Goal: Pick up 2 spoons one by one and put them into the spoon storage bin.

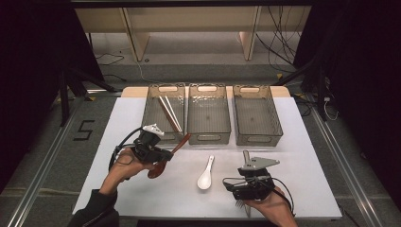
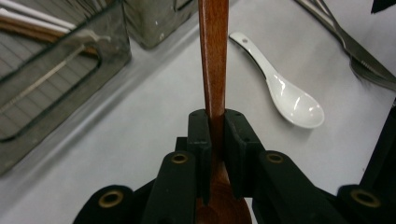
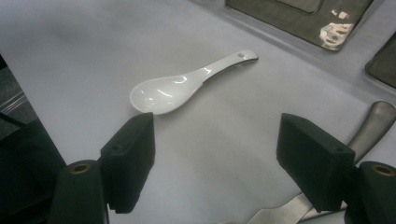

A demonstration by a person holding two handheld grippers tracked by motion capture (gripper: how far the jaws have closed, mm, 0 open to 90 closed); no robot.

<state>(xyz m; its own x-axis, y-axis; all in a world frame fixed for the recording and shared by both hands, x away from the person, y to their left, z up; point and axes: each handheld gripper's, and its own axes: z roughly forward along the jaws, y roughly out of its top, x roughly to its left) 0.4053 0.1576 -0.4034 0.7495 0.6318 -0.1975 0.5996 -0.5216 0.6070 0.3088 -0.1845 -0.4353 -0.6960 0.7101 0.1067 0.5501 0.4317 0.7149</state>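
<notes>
A white table (image 1: 142,189) stands in a dim room, with grey floor, metal rails and loose cables around it, and pale wooden furniture legs beyond its far edge. On the floor at the table's 9 o'clock side, black tape forms the figure "5" (image 1: 84,129) — the one piece of writing that can be read.

Three clear bins sit in a row along the far edge; the left bin (image 1: 163,112) holds chopsticks (image 1: 169,112).

The left gripper (image 1: 166,154) is clamped on a brown wooden spoon (image 1: 161,163), lifted above the table near its left side. The spoon's long axis runs from 7 to 1 o'clock — bowl toward the person, handle tip toward the left bin.

A white ceramic spoon (image 1: 206,174) lies at mid-table. The right gripper (image 3: 215,154) has its jaws spread wide, holding nothing, with metal cutlery (image 3: 369,126) beneath it.
</notes>
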